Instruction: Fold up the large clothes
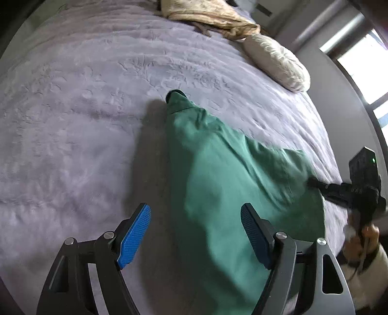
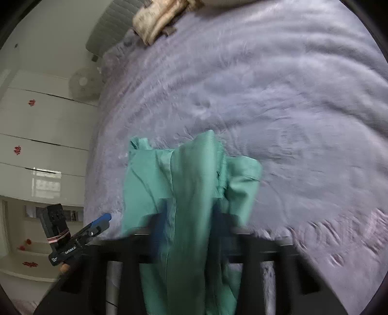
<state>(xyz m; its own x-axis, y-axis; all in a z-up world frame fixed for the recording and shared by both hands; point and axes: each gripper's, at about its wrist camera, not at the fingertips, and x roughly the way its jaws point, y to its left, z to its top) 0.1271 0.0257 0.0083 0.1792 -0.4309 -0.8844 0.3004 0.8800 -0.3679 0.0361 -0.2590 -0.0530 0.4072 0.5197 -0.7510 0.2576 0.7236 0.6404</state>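
- Left gripper [image 1: 196, 236]: jaws spread wide, nothing pinched. Blue pads [image 1: 134, 236] clear in the left wrist view; one hangs over the bare bed cover, the other over the edge of the green garment [image 1: 218, 174]. No pad presses on the cloth.
- Right gripper [image 2: 188, 227]: jaws clenched on a bunched fold of the green garment. In the right wrist view the cloth runs up between the dark fingers and drapes over them, blurred.
- Left wrist view only: the garment's full spread, a long tapering shape lying on the bed, narrow end with a dark opening pointing away towards the pillows, wide end drawn to the right gripper at the frame's right edge. A hand [image 1: 363, 236] on that gripper's handle shows here too.
- Right wrist view only: the left gripper from the side, at lower left, one blue pad tip showing, just beside the garment's edge.
- Bed [image 1: 84, 121]: lilac fleecy cover, rippled. Cream pillow [image 1: 276, 63] and crumpled beige blanket [image 1: 211, 14] at the far end, well apart from the garment.
- Beyond the bed: a window in the left wrist view; white drawers [image 2: 43, 135] with red marks and a fan [image 2: 82, 83] in the right wrist view.
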